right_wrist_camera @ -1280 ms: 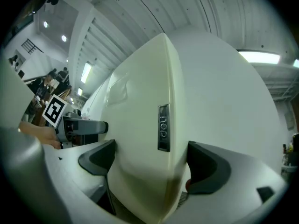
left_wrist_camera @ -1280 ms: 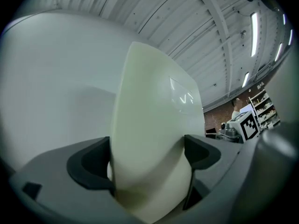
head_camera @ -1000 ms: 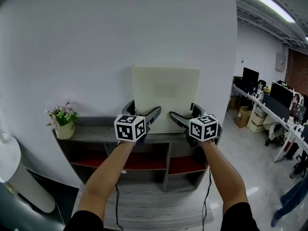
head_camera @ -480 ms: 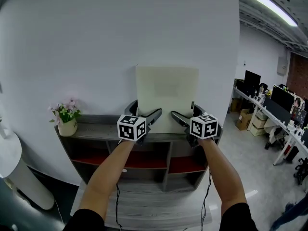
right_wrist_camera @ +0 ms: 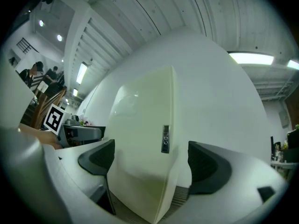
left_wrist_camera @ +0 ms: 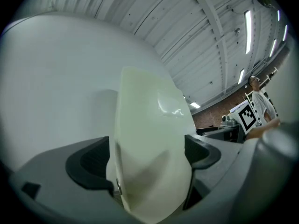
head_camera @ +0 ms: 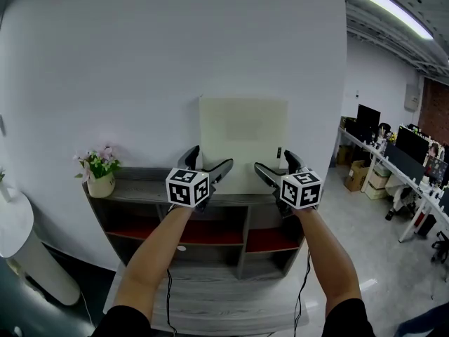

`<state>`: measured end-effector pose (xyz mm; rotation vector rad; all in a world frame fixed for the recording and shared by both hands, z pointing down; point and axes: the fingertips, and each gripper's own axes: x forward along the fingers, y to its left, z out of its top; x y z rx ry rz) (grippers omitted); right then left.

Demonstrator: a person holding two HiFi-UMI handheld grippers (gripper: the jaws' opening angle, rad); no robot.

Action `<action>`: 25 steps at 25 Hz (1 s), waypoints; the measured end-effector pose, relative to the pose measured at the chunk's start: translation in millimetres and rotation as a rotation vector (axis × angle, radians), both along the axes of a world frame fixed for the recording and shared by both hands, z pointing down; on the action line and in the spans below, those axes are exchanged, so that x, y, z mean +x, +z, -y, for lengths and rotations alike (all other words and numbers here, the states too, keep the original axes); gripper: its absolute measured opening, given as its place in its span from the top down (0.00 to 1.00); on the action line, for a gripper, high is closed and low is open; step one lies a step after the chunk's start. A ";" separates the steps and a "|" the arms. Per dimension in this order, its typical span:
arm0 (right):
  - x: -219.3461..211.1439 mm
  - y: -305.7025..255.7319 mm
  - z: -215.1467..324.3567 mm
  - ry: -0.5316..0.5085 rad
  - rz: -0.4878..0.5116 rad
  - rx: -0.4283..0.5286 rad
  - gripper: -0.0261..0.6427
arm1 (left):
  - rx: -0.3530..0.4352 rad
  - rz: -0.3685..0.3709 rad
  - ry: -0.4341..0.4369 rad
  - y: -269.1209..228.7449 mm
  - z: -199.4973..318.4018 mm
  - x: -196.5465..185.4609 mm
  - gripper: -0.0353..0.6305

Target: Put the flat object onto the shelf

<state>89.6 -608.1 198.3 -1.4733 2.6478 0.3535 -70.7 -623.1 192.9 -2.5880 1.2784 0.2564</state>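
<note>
Flat object (head_camera: 243, 142) up on the top board of the shelf (head_camera: 140, 192), standing on its lower edge, pale cream, close against the white wall (head_camera: 175, 62). Looks upright in the head view, no tilt to speak of.

Left gripper (head_camera: 209, 163) down at the lower left corner, jaws spread wide, one on the wall side, one out in front. Same story from the left gripper view: flat object (left_wrist_camera: 149, 139) fills the space between the two dark pads of the left gripper (left_wrist_camera: 148, 148), jaws wide rather than clamped.

Right gripper (head_camera: 275, 163) at the lower right corner, also wide. From the right gripper view, flat object (right_wrist_camera: 140, 143) sits edge-on between the pads of the right gripper (right_wrist_camera: 150, 157), with a sliver of white wall showing between its thin edge and the right-hand pad. Small dark button strip (right_wrist_camera: 165, 139) on that edge.

Over on the left end of the shelf top, a flower pot (head_camera: 98, 181) with pink blooms, well apart from both grippers. Off to the right, office desks (head_camera: 407, 160) with monitors.
</note>
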 end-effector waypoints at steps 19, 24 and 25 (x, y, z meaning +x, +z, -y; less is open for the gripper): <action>-33.4 -6.2 -158.2 0.040 -0.012 0.346 0.83 | 0.290 -0.102 -0.249 -3.7 -162.5 -51.0 0.76; -21.4 5.1 -186.5 0.090 0.038 0.386 0.92 | 0.254 -0.088 -0.267 29.9 -175.8 -53.5 0.94; -19.3 9.1 -190.6 0.101 0.042 0.389 0.92 | 0.244 -0.077 -0.270 38.1 -176.4 -52.6 0.94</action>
